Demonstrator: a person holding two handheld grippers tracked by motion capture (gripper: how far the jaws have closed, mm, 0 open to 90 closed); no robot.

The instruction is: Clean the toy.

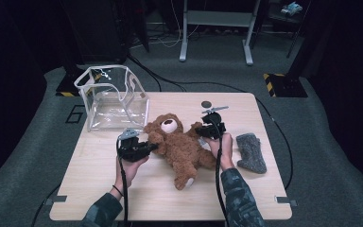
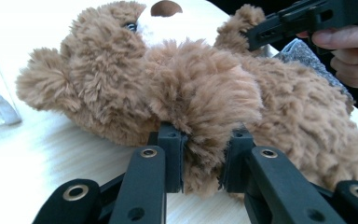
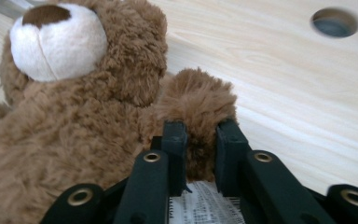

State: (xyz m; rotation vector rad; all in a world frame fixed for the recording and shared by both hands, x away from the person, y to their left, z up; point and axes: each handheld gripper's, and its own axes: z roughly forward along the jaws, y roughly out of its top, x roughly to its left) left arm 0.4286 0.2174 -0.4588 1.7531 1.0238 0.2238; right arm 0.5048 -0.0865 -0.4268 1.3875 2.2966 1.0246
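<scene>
While teddy bear lies supine, both tongs pinching its arms

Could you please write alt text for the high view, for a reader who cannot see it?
A brown teddy bear lies on its back on a wooden table, the left gripper clamping one arm and the right gripper the other. A clear plastic bag stands behind; a grey sock lies alongside.

Light from above is falling on the worktop, while the room around is staying dark. In the left gripper view the worktop is glaring almost white (details are washing out). Fur nearest both cameras is looking soft, slightly blurred.
</scene>
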